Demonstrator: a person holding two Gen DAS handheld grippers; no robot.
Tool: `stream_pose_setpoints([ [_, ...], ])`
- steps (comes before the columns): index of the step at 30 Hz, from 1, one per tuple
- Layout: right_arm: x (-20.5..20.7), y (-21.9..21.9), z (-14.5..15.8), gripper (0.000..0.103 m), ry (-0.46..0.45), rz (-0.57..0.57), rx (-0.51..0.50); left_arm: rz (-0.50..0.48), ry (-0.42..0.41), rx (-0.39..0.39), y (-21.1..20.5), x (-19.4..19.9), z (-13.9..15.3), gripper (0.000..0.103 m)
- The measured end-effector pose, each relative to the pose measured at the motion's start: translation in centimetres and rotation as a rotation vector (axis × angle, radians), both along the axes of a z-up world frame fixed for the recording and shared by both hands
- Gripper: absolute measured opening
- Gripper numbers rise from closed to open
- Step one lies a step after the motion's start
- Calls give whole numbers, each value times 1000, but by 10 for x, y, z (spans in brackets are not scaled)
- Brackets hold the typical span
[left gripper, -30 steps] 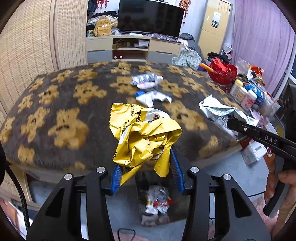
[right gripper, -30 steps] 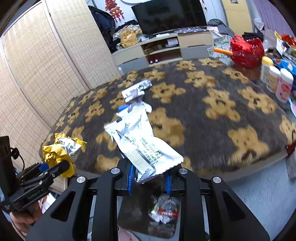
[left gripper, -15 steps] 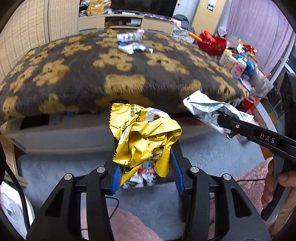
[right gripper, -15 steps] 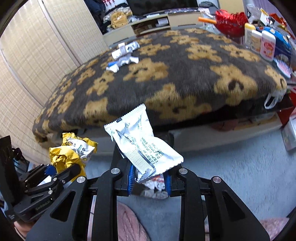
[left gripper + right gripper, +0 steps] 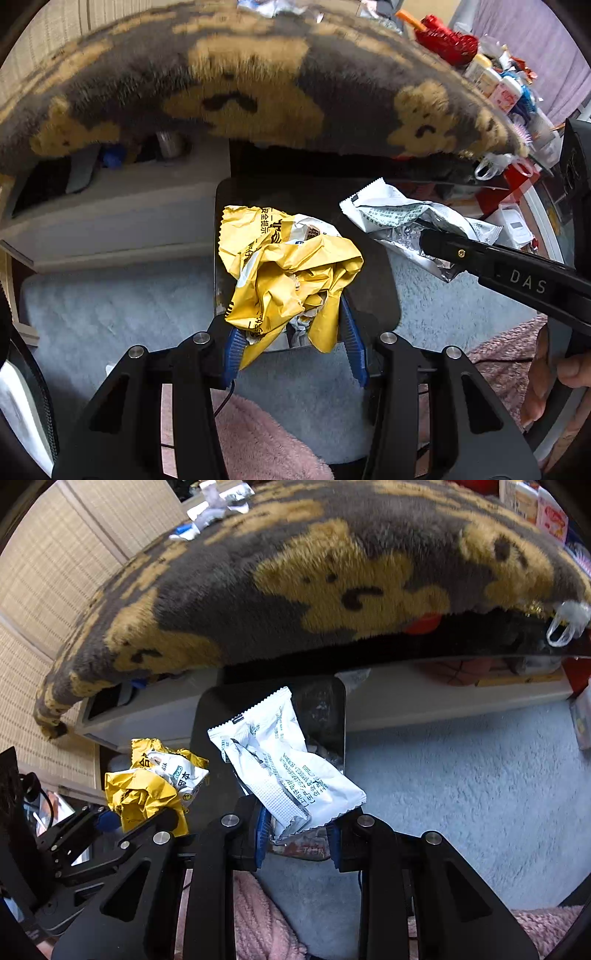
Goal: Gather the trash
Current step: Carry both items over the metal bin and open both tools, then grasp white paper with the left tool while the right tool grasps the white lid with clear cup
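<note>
Standing beside the low surface [image 5: 258,122] with its bear-pattern blanket [image 5: 332,572], I see both tools poised over the dark bin [image 5: 373,291] on the grey carpet [image 5: 461,794]. The left hand-held gripper [image 5: 291,354] is clamped on a crumpled yellow wrapper [image 5: 291,280], which bulges up from between its blue pads [image 5: 232,350]. The right hand-held gripper [image 5: 297,830] is closed on a white foil sachet [image 5: 288,771], pinched at its lower end, its long axis running from the jaws toward about 11 o'clock in the right wrist view.

What matters for the drop is that the bin's mouth lies directly beyond both sets of fingertips, at 12 o'clock from each; in the left wrist view the sachet [image 5: 406,221] and right tool sit at about 2 o'clock, over the bin's right rim. I judge the left load to be more squarely over the opening, while the right one may need a nudge inward. More scraps [image 5: 218,502] lie far back on the blanket.
</note>
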State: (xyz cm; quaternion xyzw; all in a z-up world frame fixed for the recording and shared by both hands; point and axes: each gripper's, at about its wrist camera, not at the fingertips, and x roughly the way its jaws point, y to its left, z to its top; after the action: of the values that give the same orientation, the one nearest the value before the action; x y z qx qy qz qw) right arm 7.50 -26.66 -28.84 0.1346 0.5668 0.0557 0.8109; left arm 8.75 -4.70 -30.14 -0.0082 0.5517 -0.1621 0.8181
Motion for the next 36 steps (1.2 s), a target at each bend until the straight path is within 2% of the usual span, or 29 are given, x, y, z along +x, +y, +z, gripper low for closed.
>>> stream_pose_setpoints([
  [7, 20, 1, -24, 29, 58, -22, 12, -2, 51, 4, -3, 18, -27, 44],
  [12, 28, -2, -29, 29, 71, -35, 23, 4, 67, -14, -3, 25, -32, 53],
  [14, 30, -3, -28, 41, 67, -39, 29, 10, 68, -20, -1, 28, -32, 55],
  [15, 32, -4, -27, 50, 62, -42, 32, 13, 67, -23, 1, 28, -31, 55],
  [18, 33, -5, -23, 52, 46, -45, 32, 20, 60, -26, 3, 29, -26, 60],
  [20, 33, -7, -16, 54, 29, -48, 26, 25, 49, -23, 5, 28, -20, 68],
  [22, 32, -10, -4, 62, 0, -53, 19, 28, 30, -23, 8, 26, -11, 75],
  [26, 30, -20, 24, 77, -73, -73, 11, 29, -5, -40, 12, 20, 9, 83],
  [36, 42, -34, 98, 85, -239, -74, 5, 56, -142, -69, 23, 23, 75, 88],
])
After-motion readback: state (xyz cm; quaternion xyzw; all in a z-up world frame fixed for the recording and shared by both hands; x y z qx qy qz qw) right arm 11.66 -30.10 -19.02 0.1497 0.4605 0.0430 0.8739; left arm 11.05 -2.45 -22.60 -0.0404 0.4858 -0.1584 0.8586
